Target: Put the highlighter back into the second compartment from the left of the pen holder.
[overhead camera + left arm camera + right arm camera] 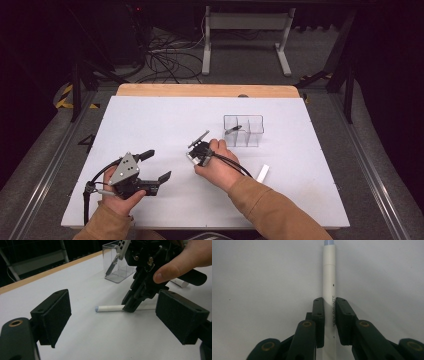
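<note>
White table (150, 125) | right hand-held gripper (329, 315) clamps pen (329, 277) printed "KEY POINTS" | left hand-held gripper (112, 315) wide, empty

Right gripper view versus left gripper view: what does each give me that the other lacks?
Right gripper view: the right gripper shut on the white pen, with print legible along the barrel. Left gripper view: the left gripper open and empty, plus the clear divided box holding a dark pen. Both show the white pen lying on the white table, clamped by the right gripper.

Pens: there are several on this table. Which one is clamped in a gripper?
The white pen lying mid-table, gripped by the right gripper. Another stands in the clear organiser; a white one lies loose nearby.
</note>
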A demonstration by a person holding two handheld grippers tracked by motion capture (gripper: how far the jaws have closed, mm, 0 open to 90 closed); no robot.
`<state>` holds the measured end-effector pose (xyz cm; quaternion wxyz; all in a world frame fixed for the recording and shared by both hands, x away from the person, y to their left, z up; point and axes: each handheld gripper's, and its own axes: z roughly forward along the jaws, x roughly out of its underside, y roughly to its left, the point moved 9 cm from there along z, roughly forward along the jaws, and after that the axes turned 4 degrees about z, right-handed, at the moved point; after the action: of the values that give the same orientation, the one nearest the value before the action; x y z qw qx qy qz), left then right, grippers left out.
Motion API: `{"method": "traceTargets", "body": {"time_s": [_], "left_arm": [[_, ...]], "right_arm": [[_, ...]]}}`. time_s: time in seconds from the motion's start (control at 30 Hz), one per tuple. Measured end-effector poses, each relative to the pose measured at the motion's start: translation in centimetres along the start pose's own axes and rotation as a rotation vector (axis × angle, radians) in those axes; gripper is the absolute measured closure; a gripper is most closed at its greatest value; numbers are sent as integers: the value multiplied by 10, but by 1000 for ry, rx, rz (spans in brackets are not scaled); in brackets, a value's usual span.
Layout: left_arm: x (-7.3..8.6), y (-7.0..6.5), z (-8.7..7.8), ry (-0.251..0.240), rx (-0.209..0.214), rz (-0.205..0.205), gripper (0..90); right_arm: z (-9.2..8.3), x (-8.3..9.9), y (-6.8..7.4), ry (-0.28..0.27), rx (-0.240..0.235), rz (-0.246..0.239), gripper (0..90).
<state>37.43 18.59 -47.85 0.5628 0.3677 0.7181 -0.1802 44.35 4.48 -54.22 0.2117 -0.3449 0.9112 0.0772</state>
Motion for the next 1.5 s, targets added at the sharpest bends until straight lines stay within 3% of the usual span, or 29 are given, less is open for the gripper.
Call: {"method": "traceTargets", "body": {"time_s": [0.37,0.8,1.3,1.5], "left_arm": [[0,1,0,1,-2,-1,139],[1,0,1,4,-1,0,139],[1,0,1,6,-2,-1,139],[1,0,1,8,1,-1,139]], "right_arm": [[-1,0,-1,-12,-15,11,791],[-34,-9,-2,-130,-79,8,791],[-49,-15,-4,-206,-98,-4,791],[-65,-21,-9,-290,-118,-7,791]]}}
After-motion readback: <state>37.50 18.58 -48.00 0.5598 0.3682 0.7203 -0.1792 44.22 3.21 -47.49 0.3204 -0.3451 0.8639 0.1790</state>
